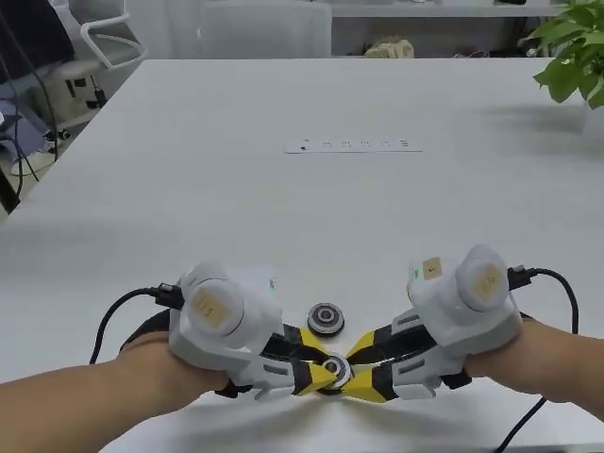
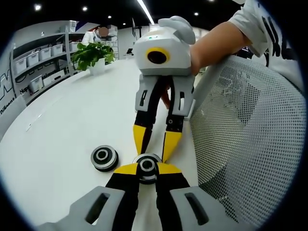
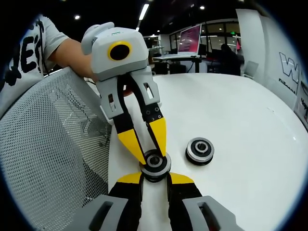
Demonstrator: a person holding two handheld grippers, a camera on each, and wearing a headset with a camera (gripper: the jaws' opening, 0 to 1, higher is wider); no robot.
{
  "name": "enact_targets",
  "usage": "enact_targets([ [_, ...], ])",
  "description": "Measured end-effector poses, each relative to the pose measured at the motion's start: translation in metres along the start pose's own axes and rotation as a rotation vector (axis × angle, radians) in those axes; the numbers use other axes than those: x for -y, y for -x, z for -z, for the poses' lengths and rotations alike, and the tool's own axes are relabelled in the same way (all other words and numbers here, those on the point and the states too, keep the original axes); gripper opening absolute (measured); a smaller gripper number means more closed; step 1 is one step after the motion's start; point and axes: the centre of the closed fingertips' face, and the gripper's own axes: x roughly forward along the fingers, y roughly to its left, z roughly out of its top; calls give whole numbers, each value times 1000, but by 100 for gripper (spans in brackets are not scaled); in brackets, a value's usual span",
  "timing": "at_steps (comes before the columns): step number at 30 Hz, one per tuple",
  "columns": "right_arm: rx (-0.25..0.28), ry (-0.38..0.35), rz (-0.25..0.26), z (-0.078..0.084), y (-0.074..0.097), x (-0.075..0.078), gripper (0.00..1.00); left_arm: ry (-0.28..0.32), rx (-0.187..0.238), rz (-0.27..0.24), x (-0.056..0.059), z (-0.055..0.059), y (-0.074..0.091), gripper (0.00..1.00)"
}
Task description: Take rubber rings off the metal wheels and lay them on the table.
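Wheel (image 1: 332, 367) at the near edge of the counter (image 1: 311, 189) is caught between the left tool (image 2: 147, 169) and the right tool (image 3: 155, 179), which meet nose to nose, each with jaws clamped on it. The rubber ring (image 3: 167, 166) looks not yet off. This seems the stripping step: one tool should hold the metal while the other peels the ring outward. A second wheel (image 1: 326, 318) lies just beyond, toward the far edge.

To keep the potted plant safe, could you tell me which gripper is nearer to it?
Right. The right gripper sits toward the plant, though well short of it; the left gripper is farther off, across the wheel both grip.
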Motion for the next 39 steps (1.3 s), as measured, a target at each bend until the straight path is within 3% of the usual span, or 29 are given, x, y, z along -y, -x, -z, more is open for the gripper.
enact_targets([
  [3, -3, -2, -5, 1, 1, 0, 14, 0, -1, 0, 0, 0, 0, 7],
  [4, -30, 9, -4, 6, 2, 1, 9, 0, -1, 1, 0, 0, 0, 7],
  [15, -16, -51, -8, 5, 3, 4, 0, 1, 3, 2, 0, 0, 1, 7],
  [23, -2, -179, -27, 5, 3, 7, 0, 0, 1, 2, 0, 1, 1, 7],
  [30, 12, -223, -31, 3, 8, 8, 0, -2, 1, 2, -1, 1, 0, 7],
  [33, 59, -273, -34, -4, 10, 11, 0, -2, -1, 2, 0, 0, 0, 7],
  [39, 63, -287, -37, -5, 10, 10, 0, -2, -1, 2, 0, 1, 0, 7],
])
